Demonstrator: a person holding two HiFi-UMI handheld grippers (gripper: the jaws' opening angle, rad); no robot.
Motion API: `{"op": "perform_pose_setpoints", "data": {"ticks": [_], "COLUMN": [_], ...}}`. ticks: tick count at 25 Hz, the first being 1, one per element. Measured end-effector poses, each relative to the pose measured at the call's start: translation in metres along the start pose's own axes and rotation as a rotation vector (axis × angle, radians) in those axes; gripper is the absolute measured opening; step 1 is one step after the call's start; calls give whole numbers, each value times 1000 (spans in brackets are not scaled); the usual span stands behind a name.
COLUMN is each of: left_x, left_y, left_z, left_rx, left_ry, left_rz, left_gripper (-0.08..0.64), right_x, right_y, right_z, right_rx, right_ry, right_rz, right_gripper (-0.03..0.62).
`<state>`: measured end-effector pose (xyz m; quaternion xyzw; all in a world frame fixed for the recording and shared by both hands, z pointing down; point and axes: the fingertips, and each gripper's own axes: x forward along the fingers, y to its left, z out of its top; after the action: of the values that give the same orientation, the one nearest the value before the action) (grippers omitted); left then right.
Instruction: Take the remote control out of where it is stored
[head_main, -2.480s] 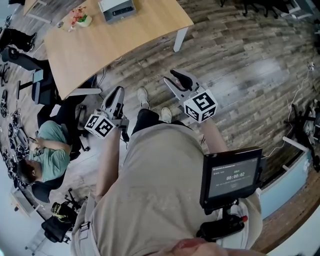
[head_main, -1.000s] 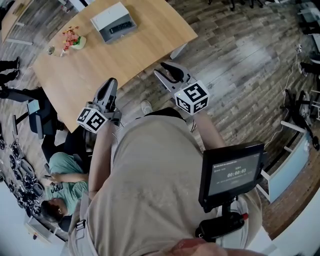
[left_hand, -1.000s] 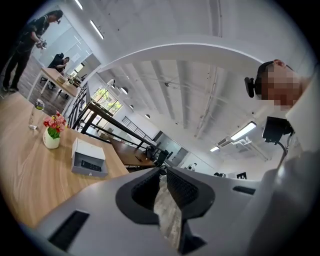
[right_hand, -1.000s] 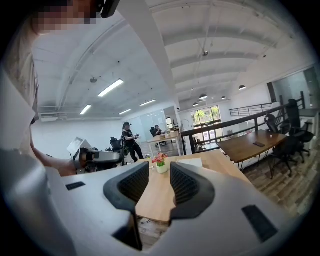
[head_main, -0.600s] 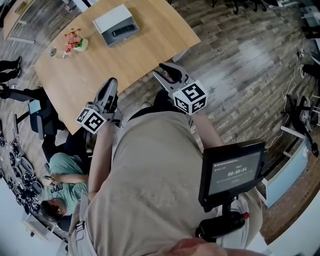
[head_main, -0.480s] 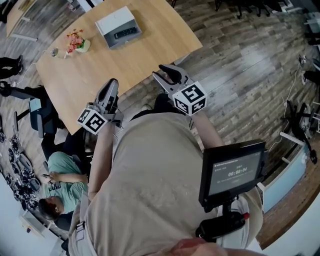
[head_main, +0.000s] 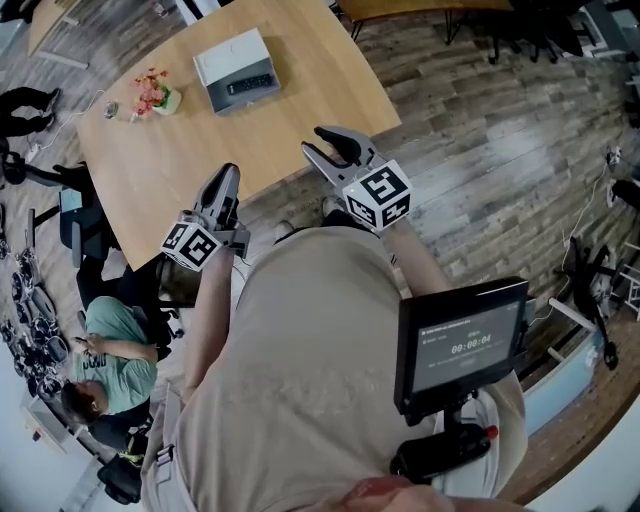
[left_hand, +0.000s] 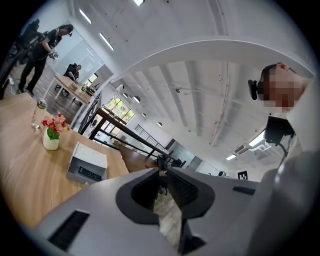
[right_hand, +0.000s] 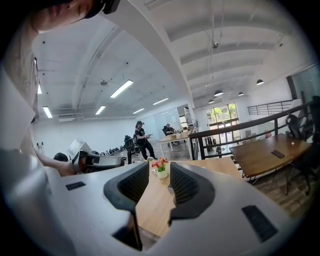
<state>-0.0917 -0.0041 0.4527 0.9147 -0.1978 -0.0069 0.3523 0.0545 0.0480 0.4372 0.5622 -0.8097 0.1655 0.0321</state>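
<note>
The remote control (head_main: 249, 84) lies in a grey box (head_main: 228, 52) on the bench (head_main: 300, 95), well ahead of both grippers. The left hand-held gripper (head_main: 228, 176) is closed and empty. The right hand-held gripper (head_main: 322, 143) is slightly parted and also empty.

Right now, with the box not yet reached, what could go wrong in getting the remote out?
The flower vase stands near the box; a careless reach could tip it. The remote lies flat in the box, so a grab may drag the box along. The box sits far across the table, likely forcing a long reach.
</note>
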Motion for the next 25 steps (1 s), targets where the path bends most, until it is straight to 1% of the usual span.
{"op": "perform_pose_setpoints", "data": {"ticks": [7,12,15,19,25], "left_x": [29,36,29,22,18], "left_y": [-13,-15,-18,-16,-1], "left_z": [-6,-17,-23,-32,-13], "left_rx": [8,-15,-32,-54,-44], "left_ry": [-46,-64,-97,-101,-113], "left_rz": [60,142,176,200,228], "left_gripper": [51,44,6,5,5], "right_x": [-8,-12,-12,-9,14], "right_y": [-39,-61,-65,-66,-59], "right_z": [-1,-5,-10,-12,-5], "right_rx": [-8,-7,-18,-18,-15], "right_ry": [16,34,49,51,51], "right_rz": [54,105,133,157,186], "right_gripper": [137,137,137,137,137]}}
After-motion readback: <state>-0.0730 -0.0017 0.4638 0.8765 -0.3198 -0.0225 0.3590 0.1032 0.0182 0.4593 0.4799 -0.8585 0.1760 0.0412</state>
